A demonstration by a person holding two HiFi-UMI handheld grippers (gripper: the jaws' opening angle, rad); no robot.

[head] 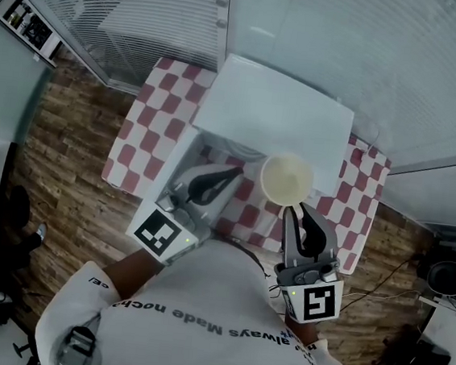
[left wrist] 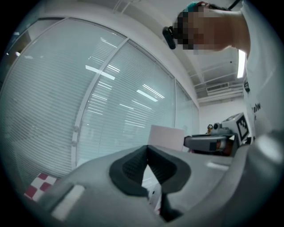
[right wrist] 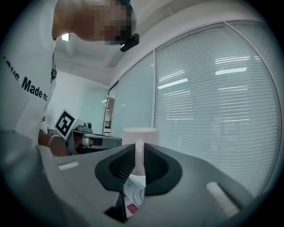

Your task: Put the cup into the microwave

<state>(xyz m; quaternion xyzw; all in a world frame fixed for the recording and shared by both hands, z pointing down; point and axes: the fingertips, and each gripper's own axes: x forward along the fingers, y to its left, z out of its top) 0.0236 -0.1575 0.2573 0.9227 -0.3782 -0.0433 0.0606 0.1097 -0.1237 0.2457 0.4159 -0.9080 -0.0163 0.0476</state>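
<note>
Seen from above, a person stands at a table covered with a red-and-white checked cloth point(head: 147, 141). A white microwave point(head: 276, 114) sits on the table, with only its flat top facing up.

A pale, empty cup point(head: 286, 180) is held in the air at the microwave's front edge, at about 5 o'clock from the centre of its top. The right gripper point(head: 296, 211) reaches up to the cup from 6 o'clock. In the right gripper view, its dark jaws point(right wrist: 139, 155) are clamped on a thin white part of the cup point(right wrist: 140, 135), which rises just beyond them.

The left gripper point(head: 235, 173) lies at 9 o'clock from the cup, close by but not touching it. In the left gripper view, its jaws point(left wrist: 147, 150) meet at the tips with nothing between them.

Window blinds point(head: 371, 55) fill the frame toward 12 o'clock, and a wood floor point(head: 73, 194) shows at 9 o'clock.
</note>
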